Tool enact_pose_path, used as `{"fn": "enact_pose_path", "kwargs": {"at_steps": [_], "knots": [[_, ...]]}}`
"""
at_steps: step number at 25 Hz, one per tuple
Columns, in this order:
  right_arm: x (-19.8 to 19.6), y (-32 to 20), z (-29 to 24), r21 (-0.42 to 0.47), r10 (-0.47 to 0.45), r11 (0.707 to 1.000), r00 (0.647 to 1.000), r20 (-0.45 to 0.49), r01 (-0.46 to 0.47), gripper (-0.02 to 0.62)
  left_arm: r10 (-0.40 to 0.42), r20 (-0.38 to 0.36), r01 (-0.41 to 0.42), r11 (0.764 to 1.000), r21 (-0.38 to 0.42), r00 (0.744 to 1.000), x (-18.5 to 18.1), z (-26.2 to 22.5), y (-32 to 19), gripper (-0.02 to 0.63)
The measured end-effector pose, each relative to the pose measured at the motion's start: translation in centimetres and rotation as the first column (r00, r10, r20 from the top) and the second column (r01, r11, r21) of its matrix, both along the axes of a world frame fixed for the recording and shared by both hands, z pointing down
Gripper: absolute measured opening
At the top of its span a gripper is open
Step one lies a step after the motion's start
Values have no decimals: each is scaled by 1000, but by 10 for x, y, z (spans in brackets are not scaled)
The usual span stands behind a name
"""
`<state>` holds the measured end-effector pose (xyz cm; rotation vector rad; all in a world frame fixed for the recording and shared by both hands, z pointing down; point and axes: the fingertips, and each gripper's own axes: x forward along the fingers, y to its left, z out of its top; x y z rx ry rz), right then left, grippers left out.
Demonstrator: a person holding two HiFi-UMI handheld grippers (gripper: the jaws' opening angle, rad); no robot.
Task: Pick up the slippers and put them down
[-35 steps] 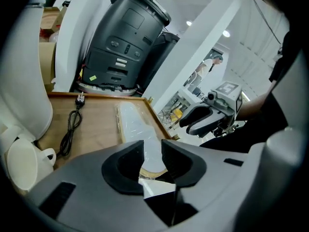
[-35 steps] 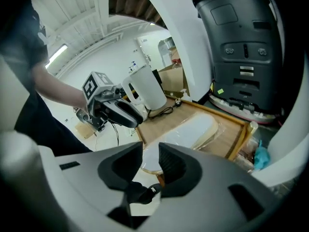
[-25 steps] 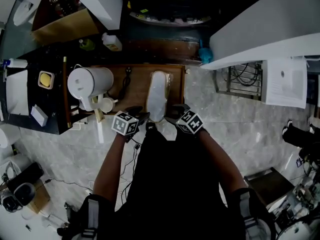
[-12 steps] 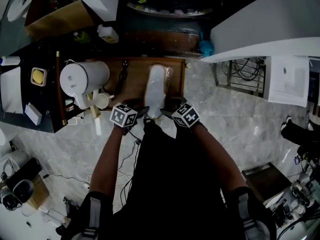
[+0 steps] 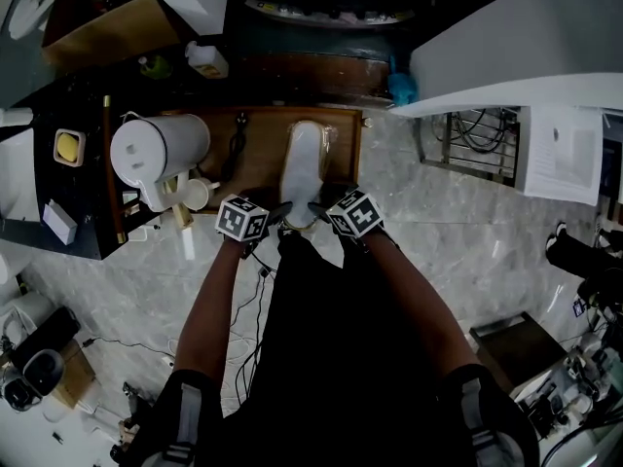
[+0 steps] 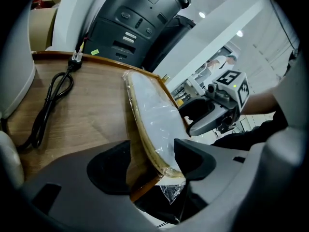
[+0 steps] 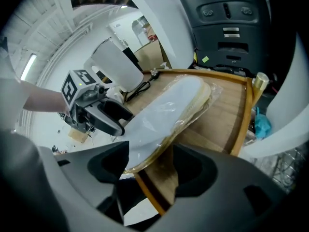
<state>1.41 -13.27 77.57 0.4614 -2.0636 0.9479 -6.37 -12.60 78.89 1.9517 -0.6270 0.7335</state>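
Grey claws on both bare forearms, which stretch forward, converge and tilt down at the bench's (image 5: 255, 159) near edge. Left claw (image 6: 153, 154): jaws wide apart, just been opening, slippers' (image 5: 304, 171) heel end between them, unclamped. Right claw (image 7: 150, 161): likewise wide, just opened, same heel end between its jaws, free. Cubes carry black-and-white square markers. Slippers: flat white pair, tan edge, sealed in clear film, lying lengthwise on the wooden bench, heel past the near edge. Black cable (image 6: 48, 105) left of them; white jug (image 5: 161, 154) further left.
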Motion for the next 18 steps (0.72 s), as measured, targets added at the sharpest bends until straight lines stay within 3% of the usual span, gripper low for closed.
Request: {"fn": "enact_pose_path", "kwargs": {"at_steps": [5,10,18], "knots": [[-8,4,11,-68,-18,998,999,-40,16,273,-2,-40,0,999,-44,999,11,6,2,278],[-11,5,13,-84,-24,996,1000,-7,23,273,-25,-48,22,998,-56,999,15,8,2,275],[-12,-2,-6,38,-13,999,1000,2,13,272,-25,-59,21,998,-59,998,18,-6,-2,258]]}}
